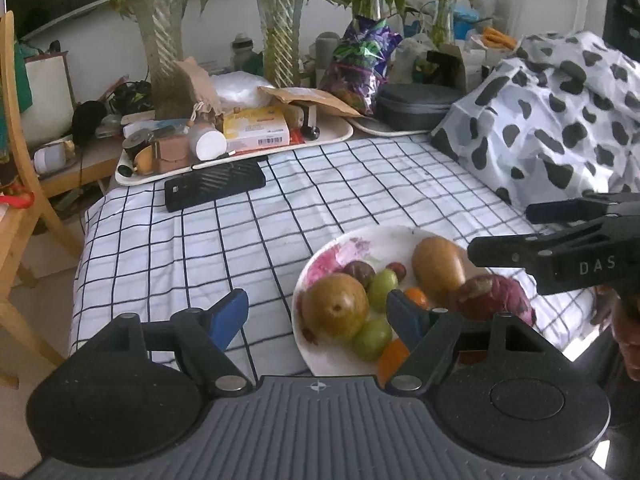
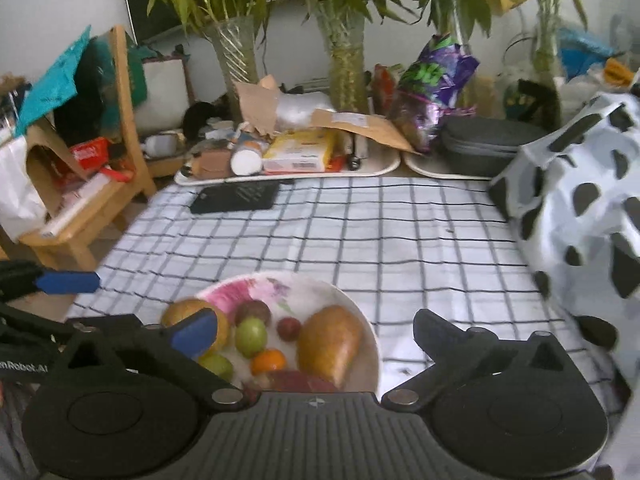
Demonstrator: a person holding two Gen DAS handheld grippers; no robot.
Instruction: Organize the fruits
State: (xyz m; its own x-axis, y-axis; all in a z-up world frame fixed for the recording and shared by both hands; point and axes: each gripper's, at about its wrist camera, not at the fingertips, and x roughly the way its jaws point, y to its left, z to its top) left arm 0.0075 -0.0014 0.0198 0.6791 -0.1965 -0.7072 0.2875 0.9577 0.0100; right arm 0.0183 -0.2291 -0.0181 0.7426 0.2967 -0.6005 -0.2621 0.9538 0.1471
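A white floral plate (image 1: 352,246) (image 2: 320,284) lies on the checked cloth and holds a round brown pear (image 1: 334,306) (image 2: 182,310), a long brown pear (image 1: 438,266) (image 2: 330,344), green fruits (image 1: 383,284) (image 2: 251,336), a small orange (image 1: 416,296) (image 2: 269,361), a dark purple fruit (image 1: 360,272) (image 2: 253,311) and a red-purple fruit (image 1: 492,298). My left gripper (image 1: 316,312) is open and empty, straddling the plate's left side above the round pear. My right gripper (image 2: 316,330) is open and empty over the plate; it also shows in the left wrist view (image 1: 504,232).
The checked cloth (image 1: 224,224) (image 2: 400,232) covers the table. A black phone (image 1: 214,190) (image 2: 236,197) lies at its far left. Cluttered white trays (image 1: 236,152) (image 2: 288,172) and glass vases with plants (image 1: 162,48) stand behind. A cow-print cloth heap (image 1: 552,120) (image 2: 580,208) rises at right. A wooden chair (image 1: 24,184) stands left.
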